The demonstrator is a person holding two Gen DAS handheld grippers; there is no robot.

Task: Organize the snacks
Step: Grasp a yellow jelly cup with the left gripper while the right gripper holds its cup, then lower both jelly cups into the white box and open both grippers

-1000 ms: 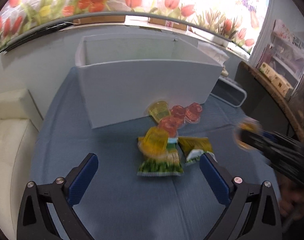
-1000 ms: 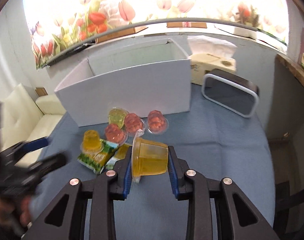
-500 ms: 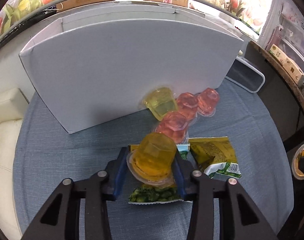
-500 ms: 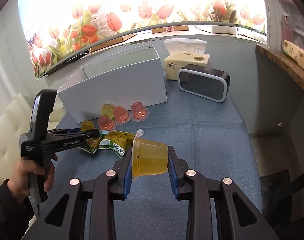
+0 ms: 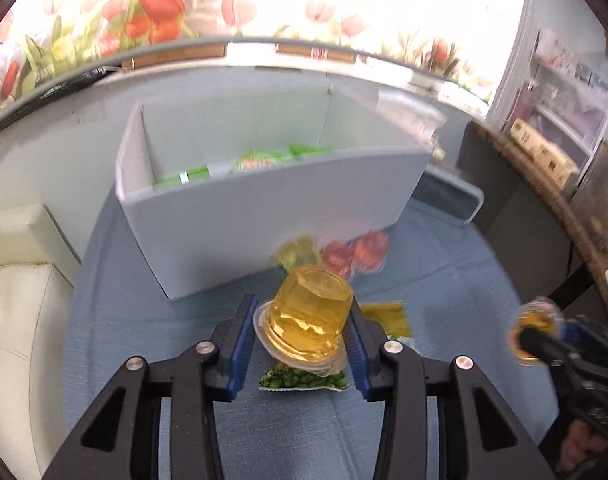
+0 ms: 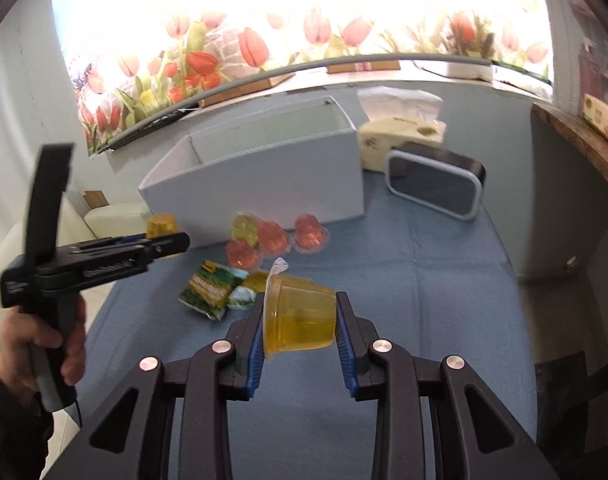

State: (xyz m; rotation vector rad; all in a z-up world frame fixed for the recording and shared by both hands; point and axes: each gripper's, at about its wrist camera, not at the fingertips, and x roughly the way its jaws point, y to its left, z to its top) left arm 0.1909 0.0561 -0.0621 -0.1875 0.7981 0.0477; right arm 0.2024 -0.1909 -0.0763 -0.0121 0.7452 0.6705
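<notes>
We hold a yellow jelly (image 5: 309, 316) in our left tool (image 5: 302, 344) and another jelly (image 6: 298, 316) in our right tool (image 6: 300, 336). Green packs (image 5: 260, 162) sit in the box (image 5: 264, 216) at twelve o'clock. Red jellies (image 6: 272, 238) and two packs (image 6: 212, 288) wait on the tabletop (image 6: 423, 280).

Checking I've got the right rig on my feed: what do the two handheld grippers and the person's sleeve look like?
Both grippers, left gripper and right gripper, have black scissor-style linkages with silver rivets and ribbed blue finger pads. Seen from the side, the left one is a black pistol-grip handle with small white lettering, too blurred to read. The hand holding it emerges from a dark sleeve.
</notes>
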